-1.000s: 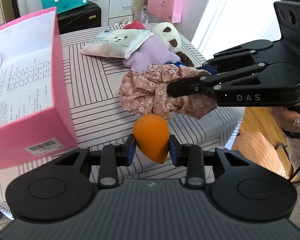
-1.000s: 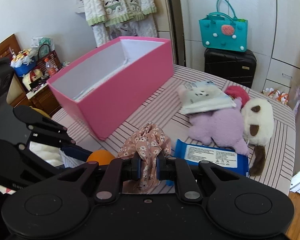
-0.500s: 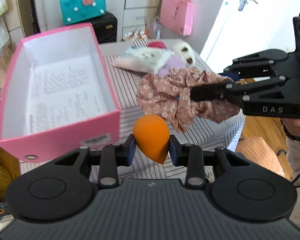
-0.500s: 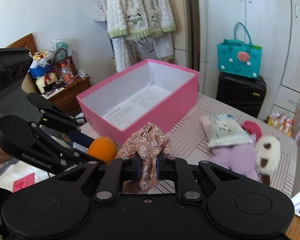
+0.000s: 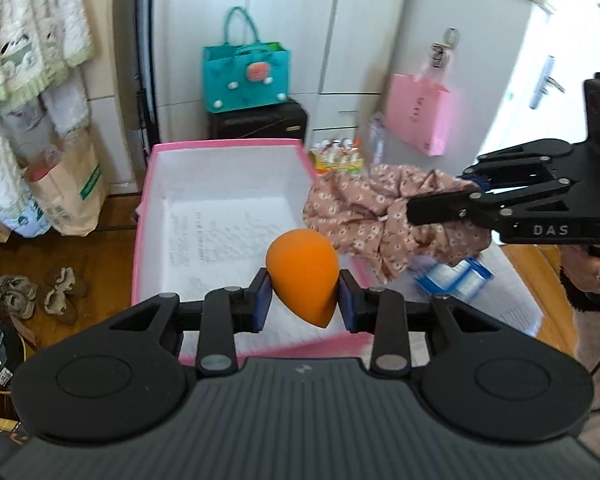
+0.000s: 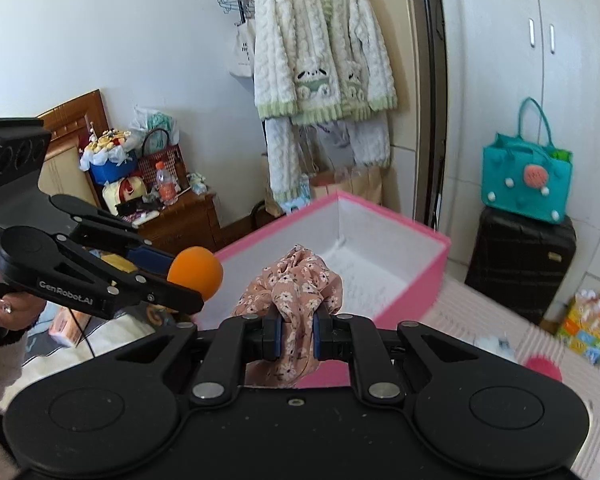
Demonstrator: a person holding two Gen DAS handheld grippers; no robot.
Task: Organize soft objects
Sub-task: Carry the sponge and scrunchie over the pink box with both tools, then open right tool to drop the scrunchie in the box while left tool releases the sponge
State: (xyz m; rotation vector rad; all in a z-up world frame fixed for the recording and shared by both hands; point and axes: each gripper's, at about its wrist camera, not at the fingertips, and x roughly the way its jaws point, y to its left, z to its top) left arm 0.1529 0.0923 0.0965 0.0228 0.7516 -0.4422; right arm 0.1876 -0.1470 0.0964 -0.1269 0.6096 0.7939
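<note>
Left wrist view first: our left gripper point(image 5: 302, 305) is clamped on the orange sponge point(image 5: 302, 276), pads pressed to its sides, pointed end hanging down. A second ago that sponge sat low over the striped table with the pink box off to the left and only its side wall showing; now we look straight down into the pink box point(image 5: 224, 148), and the sponge hangs over its white floor near the front wall.

Our right gripper point(image 6: 296, 336) is pinched tight on the flowered scrunchie point(image 6: 296, 280), cloth bunched above the pads and trailing below. Earlier that cloth hung over the table beside the plush toys and the blue packet; now it is up at the box's right rim, seen from the left wrist view as the scrunchie point(image 5: 380, 220) hanging just outside the right wall, above the blue packet point(image 5: 454, 278). The toys have slipped out of the left view.

Room to move: the box interior is bare apart from a printed sheet on its floor, open at the top on all sides. The two grippers are near each other, sponge and scrunchie apart.

Writing: "DAS" shows on the right gripper's arm point(image 5: 550, 230), "GenRobot.AI" on the left gripper's arm point(image 6: 66, 290). The print inside the box is too small to read.
</note>
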